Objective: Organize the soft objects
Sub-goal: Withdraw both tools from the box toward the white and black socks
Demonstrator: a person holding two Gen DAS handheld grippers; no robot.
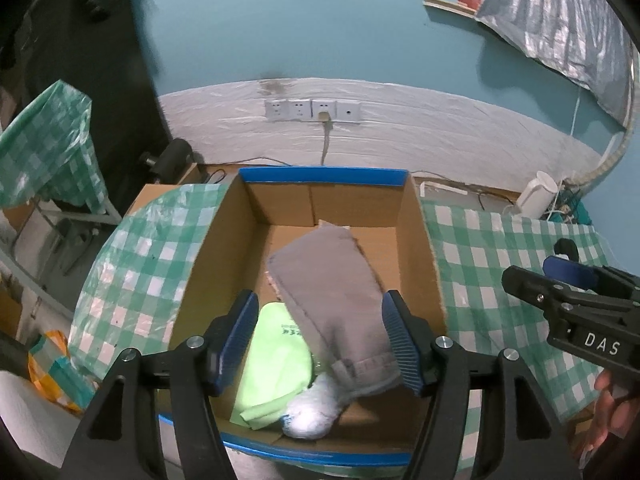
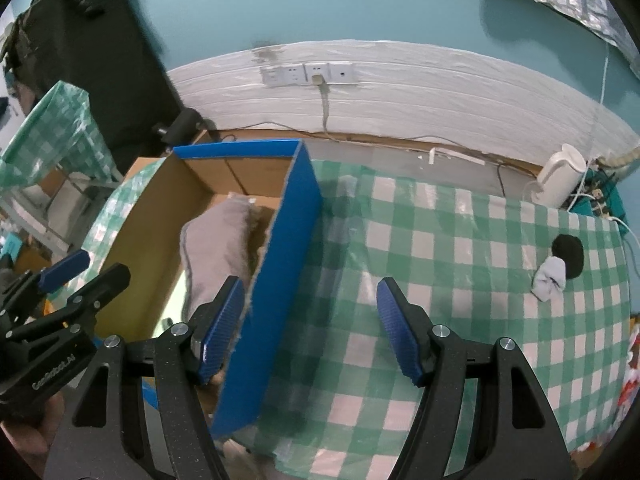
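The cardboard box is the landmark here: the grey cloth lies inside it, slanting from the far wall toward the near corner, with a light green cloth beside it on the left and a pale balled sock at its near end. The left gripper hovers just over the box's near edge, its jaws spread with the grey cloth's end showing between them; the pads do not seem to press it, so the drop looks finished or nearly so. The right gripper hangs above the box's blue right wall, its jaws spread and holding nothing. Still outside the box, well to its right on the checked tablecloth, lie a black sock and a small white-grey sock, touching each other. The next move probably calls for the right gripper to travel to that pair, close on one, and carry it back over the wall.
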